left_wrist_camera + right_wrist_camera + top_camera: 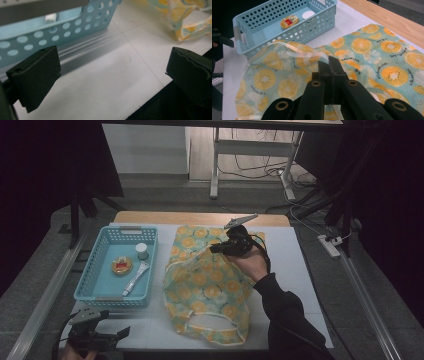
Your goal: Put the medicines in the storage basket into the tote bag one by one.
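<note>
Right gripper [329, 65] clenched on the fruit-print bag [205, 285] rim beside the basket [95, 292]; lift gently. Left gripper [110, 72] released.

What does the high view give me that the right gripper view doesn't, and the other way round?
High view alone: the white tube lying in the basket, the bag's near handle loop, and the left gripper, jaws open, at the table's near edge. Right gripper view alone: the right gripper shut on a lifted fold at the bag's rim. Both: the citrus-print bag, the blue basket, the round yellow container and the white-capped jar.
</note>
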`<state>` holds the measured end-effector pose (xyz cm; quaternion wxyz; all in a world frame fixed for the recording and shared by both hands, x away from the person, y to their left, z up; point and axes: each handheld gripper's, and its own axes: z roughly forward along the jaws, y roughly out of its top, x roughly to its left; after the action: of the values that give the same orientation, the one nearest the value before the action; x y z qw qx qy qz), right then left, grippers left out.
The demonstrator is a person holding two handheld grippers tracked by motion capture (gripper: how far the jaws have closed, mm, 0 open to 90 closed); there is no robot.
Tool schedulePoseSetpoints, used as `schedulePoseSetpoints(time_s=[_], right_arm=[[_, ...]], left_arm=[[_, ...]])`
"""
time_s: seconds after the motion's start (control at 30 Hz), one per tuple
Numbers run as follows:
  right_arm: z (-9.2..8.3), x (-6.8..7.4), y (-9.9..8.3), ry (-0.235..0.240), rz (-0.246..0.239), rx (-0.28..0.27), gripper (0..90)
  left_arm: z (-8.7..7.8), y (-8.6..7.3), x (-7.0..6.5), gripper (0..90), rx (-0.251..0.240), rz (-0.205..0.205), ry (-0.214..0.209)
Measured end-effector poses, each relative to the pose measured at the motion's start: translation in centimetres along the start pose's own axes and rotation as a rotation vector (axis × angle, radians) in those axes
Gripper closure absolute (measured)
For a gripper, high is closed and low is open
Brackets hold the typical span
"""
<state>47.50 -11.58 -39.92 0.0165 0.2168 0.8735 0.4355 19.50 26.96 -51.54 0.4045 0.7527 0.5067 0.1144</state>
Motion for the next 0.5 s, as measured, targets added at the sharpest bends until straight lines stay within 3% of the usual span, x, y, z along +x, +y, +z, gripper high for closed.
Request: schedulePoseSetpoints(time_s=[0.4,0.5], right_arm=[[0.05,0.00,-0.16,-0.002,-0.003,0.007,90.0],[-0.01,0.01,-0.30,-0.003,-0.001,0.008,90.0]], left_arm=[[-0.66,0.62,0.14,0.0,-0.042,0.010,-0.024],[-0.90,0.83,0.22,0.0,-0.056,-0.004,-0.040]])
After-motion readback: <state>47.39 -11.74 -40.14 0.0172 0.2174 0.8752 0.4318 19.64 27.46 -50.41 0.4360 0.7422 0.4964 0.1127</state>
